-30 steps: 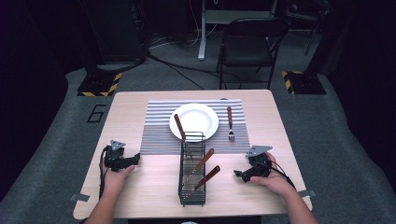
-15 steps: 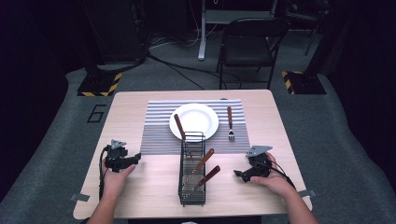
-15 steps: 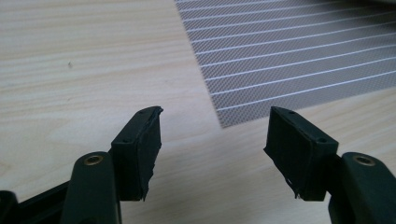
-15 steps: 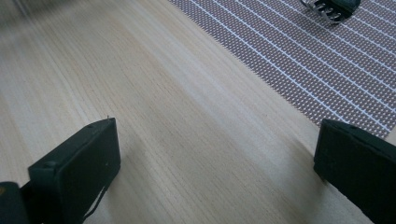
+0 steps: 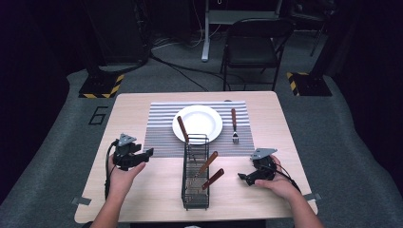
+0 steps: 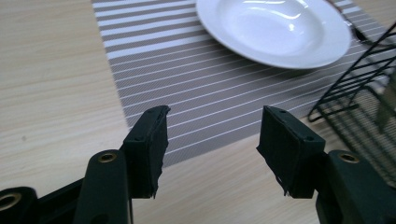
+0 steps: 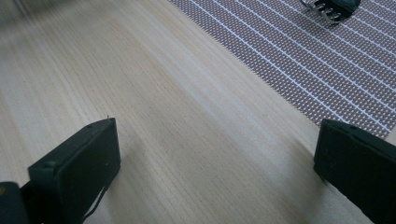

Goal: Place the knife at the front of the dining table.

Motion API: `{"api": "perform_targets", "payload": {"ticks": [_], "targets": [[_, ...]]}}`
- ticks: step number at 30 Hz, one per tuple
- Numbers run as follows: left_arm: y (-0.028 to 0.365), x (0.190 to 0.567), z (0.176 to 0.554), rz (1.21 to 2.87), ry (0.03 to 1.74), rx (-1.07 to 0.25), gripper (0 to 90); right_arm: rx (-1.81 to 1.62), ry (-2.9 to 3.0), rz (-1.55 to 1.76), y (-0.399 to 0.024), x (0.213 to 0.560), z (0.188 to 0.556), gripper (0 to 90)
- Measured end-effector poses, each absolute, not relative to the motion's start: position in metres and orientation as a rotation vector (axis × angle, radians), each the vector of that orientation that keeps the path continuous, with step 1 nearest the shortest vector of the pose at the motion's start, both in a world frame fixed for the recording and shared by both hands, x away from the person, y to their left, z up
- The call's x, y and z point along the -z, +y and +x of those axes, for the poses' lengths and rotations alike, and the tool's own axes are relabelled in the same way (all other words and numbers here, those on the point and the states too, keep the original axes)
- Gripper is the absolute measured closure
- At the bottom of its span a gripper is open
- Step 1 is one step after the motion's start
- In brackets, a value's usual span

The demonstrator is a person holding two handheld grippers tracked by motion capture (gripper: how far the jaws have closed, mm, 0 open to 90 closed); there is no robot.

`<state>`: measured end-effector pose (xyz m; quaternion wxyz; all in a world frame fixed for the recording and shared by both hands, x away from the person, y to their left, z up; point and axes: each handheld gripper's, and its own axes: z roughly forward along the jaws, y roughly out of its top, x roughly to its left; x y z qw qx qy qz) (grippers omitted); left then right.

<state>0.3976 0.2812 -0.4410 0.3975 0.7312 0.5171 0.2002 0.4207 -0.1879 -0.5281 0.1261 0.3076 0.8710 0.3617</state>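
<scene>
Here the left hand-held gripper rests low on the bench near its left edge, released, its jaws spread with nothing between them; in the left gripper view the same hand-held gripper points toward the corner of the striped mat, with the white plate beyond it and the black wire rack off to its right. The right hand-held gripper sits near the bench's right front, jaws aimed toward the rack, also released and empty; the right gripper view shows this hand-held gripper wide apart over bare wood, the mat ahead and the fork's tines at the top edge.

In the high view the plate lies on the mat. A wooden-handled utensil leans across the plate's left rim. The fork lies on the mat just right of the plate, tines toward the person. The rack stands in front of the plate, touching the mat's near edge, and holds two wooden-handled utensils tilted to the right. A chair stands beyond the bench.
</scene>
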Motion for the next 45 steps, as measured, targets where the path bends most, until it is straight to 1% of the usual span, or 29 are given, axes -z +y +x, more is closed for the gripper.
{"api": "perform_targets", "payload": {"ticks": [5,10,20,45], "targets": [[0.266,0.428,0.401,1.856,1.267,-0.494,43.9,-1.053,2.536,0.896,-0.188,0.528,0.421,0.0],[0.251,0.412,0.404,1.851,1.217,-0.441,44.5,-1.053,2.536,0.896,-0.188,0.528,0.421,0.0],[0.222,0.397,0.41,1.9,1.117,-0.435,49.1,-1.054,2.537,0.897,-0.188,0.528,0.421,0.0],[0.185,0.403,0.419,1.895,1.055,-0.373,49.9,-1.054,2.537,0.897,-0.188,0.528,0.421,0.0]]}}
